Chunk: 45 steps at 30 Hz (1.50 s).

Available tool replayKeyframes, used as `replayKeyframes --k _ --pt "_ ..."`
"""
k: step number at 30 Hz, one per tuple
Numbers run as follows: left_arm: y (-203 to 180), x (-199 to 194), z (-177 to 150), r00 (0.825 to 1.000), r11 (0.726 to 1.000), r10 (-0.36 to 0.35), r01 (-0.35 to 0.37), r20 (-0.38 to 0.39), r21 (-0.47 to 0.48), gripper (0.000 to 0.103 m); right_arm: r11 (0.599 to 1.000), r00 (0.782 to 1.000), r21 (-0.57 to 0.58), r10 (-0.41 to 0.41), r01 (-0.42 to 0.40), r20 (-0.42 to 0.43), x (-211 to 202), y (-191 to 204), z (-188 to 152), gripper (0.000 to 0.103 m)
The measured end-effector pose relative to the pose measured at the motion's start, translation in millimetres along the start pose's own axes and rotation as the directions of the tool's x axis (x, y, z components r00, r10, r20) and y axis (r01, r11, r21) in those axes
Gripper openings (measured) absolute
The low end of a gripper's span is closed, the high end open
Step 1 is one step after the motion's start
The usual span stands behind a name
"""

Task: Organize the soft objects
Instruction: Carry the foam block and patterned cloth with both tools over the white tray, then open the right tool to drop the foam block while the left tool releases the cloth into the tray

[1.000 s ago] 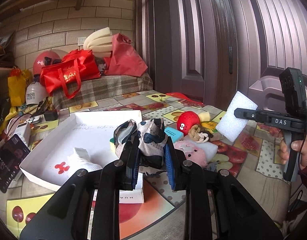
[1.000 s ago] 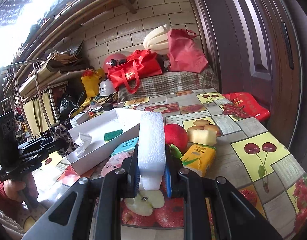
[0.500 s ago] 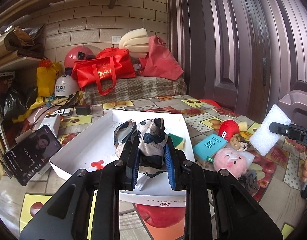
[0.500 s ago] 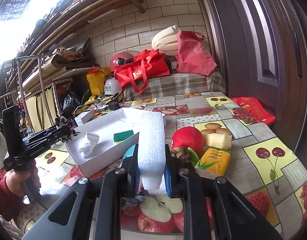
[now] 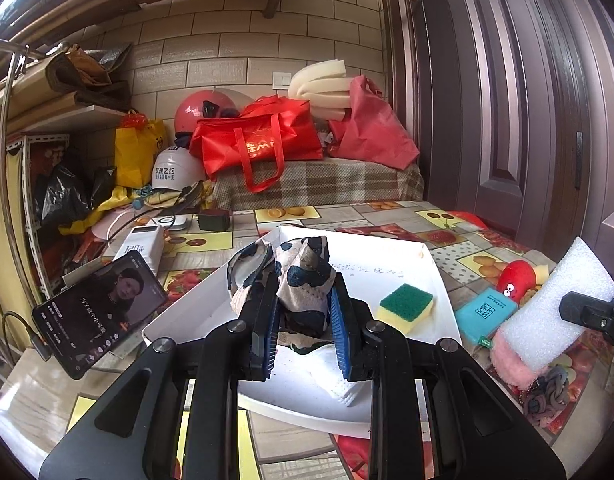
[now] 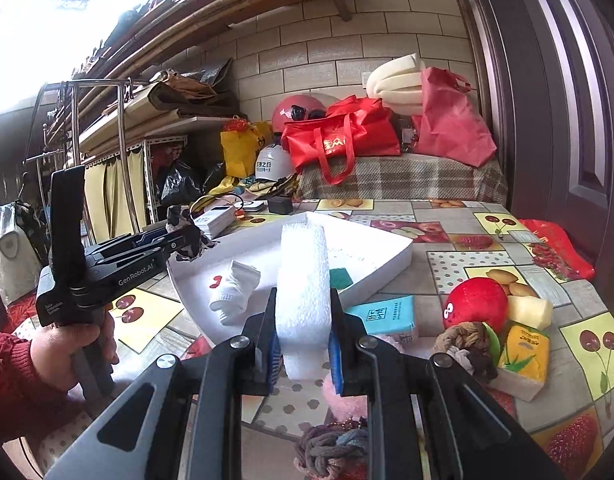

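Observation:
My left gripper (image 5: 303, 308) is shut on a black-and-white spotted cloth (image 5: 295, 280) and holds it over the near end of the white tray (image 5: 439, 276). The tray holds a green-and-yellow sponge (image 5: 406, 307) and a white sock (image 6: 235, 290). My right gripper (image 6: 303, 336) is shut on a white foam block (image 6: 305, 280), just right of the tray; the block also shows in the left wrist view (image 5: 563, 312). The left gripper with the cloth shows in the right wrist view (image 6: 187, 236).
On the fruit-print table lie a red plush toy (image 6: 477, 302), a teal tissue pack (image 6: 387, 316), a yellow pack (image 6: 525, 348), a pink plush (image 5: 511, 368) and knotted ropes (image 6: 331, 448). A phone (image 5: 99, 312) stands left of the tray. Bags and helmets sit behind.
My left gripper has swung left with the cloth, from the tray's right side to over its near end. My right gripper has moved toward the tray with the foam block.

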<state>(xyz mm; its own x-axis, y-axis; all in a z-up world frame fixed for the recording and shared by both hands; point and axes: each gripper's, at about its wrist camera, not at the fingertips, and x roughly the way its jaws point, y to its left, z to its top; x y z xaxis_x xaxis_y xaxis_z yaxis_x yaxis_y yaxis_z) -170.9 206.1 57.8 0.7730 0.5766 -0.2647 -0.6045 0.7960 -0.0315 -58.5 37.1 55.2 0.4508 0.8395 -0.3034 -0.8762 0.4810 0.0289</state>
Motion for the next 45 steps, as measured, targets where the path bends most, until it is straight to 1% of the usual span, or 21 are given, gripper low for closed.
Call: replayKeyframes --k 3,6,11,15,26,31,37,45 --pt "5.6 10.5 3.0 0.999 0.999 0.034 -0.034 0.003 -0.006 0.023 1.0 1.0 0.005 0.022 -0.021 -0.011 15.1 9.9 1.9 0.018" --pt "8.0 18.7 5.6 0.998 0.999 0.054 -0.054 0.015 -0.004 0.023 1.0 1.0 0.003 0.026 -0.026 -0.014 30.2 19.4 2.9 0.018" --pt "12.5 34.1 10.0 0.999 0.999 0.054 -0.054 0.006 -0.008 0.023 1.0 1.0 -0.008 0.015 -0.015 -0.018 51.8 30.8 6.4 0.018" --pt "15.0 46.5 13.1 0.998 0.998 0.057 -0.057 -0.004 -0.009 0.023 1.0 0.999 -0.021 0.008 -0.009 -0.04 71.1 37.1 9.7 0.018" --pt "21.3 83.9 23.6 0.993 0.993 0.119 -0.12 -0.024 -0.011 0.023 0.998 0.993 0.045 -0.035 0.04 -0.117 130.6 26.2 26.5 0.018" --pt "26.0 92.0 26.0 0.992 0.992 0.117 -0.119 -0.041 -0.031 0.023 0.996 0.987 0.069 -0.047 0.058 -0.152 149.1 18.7 30.6 0.018" --pt "30.3 96.6 26.7 0.993 0.993 0.104 -0.107 -0.06 -0.054 0.023 0.995 0.981 0.063 -0.058 0.071 -0.182 160.9 19.0 32.9 0.018" --pt "25.9 97.7 27.3 0.993 0.994 0.104 -0.106 -0.052 -0.029 0.023 0.996 0.98 0.055 -0.063 0.074 -0.189 160.3 20.5 33.2 0.018"
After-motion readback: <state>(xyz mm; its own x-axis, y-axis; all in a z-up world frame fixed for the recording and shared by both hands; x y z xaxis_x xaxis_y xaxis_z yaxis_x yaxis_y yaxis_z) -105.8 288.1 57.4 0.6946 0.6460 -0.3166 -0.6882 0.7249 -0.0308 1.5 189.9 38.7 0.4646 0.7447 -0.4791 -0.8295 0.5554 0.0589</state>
